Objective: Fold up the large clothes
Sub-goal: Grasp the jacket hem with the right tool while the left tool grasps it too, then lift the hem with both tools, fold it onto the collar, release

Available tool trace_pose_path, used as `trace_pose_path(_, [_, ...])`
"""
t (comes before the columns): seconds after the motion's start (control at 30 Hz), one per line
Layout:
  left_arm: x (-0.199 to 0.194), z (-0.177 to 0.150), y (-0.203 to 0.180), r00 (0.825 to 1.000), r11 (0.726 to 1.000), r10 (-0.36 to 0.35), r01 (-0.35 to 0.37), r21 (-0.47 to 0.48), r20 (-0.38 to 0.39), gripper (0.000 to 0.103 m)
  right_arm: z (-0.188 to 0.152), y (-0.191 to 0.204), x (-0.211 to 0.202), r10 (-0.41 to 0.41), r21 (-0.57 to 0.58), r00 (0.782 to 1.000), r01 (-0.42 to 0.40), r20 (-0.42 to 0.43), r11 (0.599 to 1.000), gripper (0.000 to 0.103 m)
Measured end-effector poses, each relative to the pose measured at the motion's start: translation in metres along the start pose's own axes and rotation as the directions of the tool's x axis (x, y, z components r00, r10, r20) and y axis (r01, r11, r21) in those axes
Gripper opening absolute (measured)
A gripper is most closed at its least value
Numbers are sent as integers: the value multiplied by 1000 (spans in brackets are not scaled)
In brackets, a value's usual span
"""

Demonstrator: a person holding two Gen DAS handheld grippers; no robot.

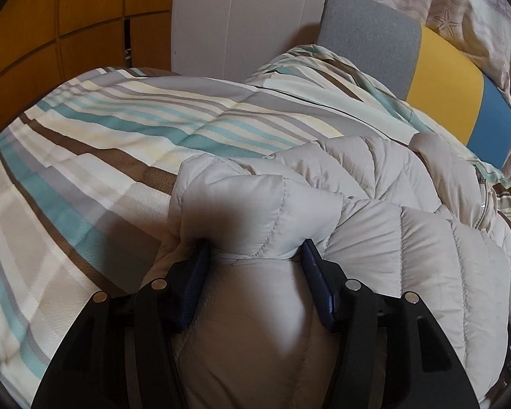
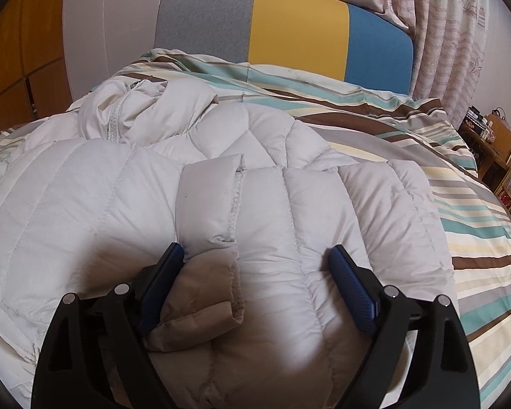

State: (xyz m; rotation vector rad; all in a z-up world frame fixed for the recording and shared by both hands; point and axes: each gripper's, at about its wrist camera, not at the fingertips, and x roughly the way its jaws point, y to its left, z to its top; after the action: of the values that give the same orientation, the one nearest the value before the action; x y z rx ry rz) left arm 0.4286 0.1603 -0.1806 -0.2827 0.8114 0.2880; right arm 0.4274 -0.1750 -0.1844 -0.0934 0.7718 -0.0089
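A pale grey quilted down jacket (image 2: 221,156) lies across the bed, on a striped duvet of teal, brown, cream and grey bands (image 1: 112,129), with its collar and zip bunched toward the far side near the grey, yellow and blue padded headboard (image 2: 289,30).

The left claw (image 1: 253,255) is clenched on a puffy fold of the jacket: fabric bulges out between its blue pads and is pinched at the tips. The right claw (image 2: 255,259) stands spread wide, its fingers straddling a near section of the jacket where a sleeve cuff (image 2: 207,204) lies doubled on the body panel; nothing is pinched there, so it reads as released.

The step in hand looks like gathering the near edge to carry it over toward the collar. To do it well, the right claw should bite at a quilting seam rather than mid-baffle, since the slick, air-filled shell will likely squirm out of a shallow pinch. It should take both the cuff and the layer beneath, so the sleeve stays tucked inside. Both claws should then rise together and level, keeping the edge taut between them, and lay the fold down slowly so trapped air escapes and the padding does not spring back open.
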Motion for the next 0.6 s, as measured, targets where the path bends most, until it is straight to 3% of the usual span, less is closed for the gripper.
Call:
trace_pose_path(0.1, [-8,0,-1,1000,1000,8,-8,4,12,61,0,1,0,-4,-1,1000,4,0,1000,87])
trace_pose_path(0.17, [-18,-1,-2,999,999,33,-33,11,16,79,-1,1,0,-5,-1,1000,5,0,1000,87])
trace_pose_path(0.2, [-29,-3,-1,997,997,75,-75,11,13,96,-1,2,0,-5,-1,1000,5,0,1000,87])
trace_pose_path(0.23, [-36,-4,1,995,996,93,-93,0,20,100,-1,2,0,-5,0,1000,5,0,1000,87])
trace_pose_path(0.43, [-97,-17,3,989,995,51,-38,-87,142,100,-1,2,-1,-10,-1,1000,10,3,1000,88])
trace_pose_path(0.6, [-101,-18,-55,988,994,-8,-9,109,157,99,-1,2,-2,-12,-2,1000,12,6,1000,88])
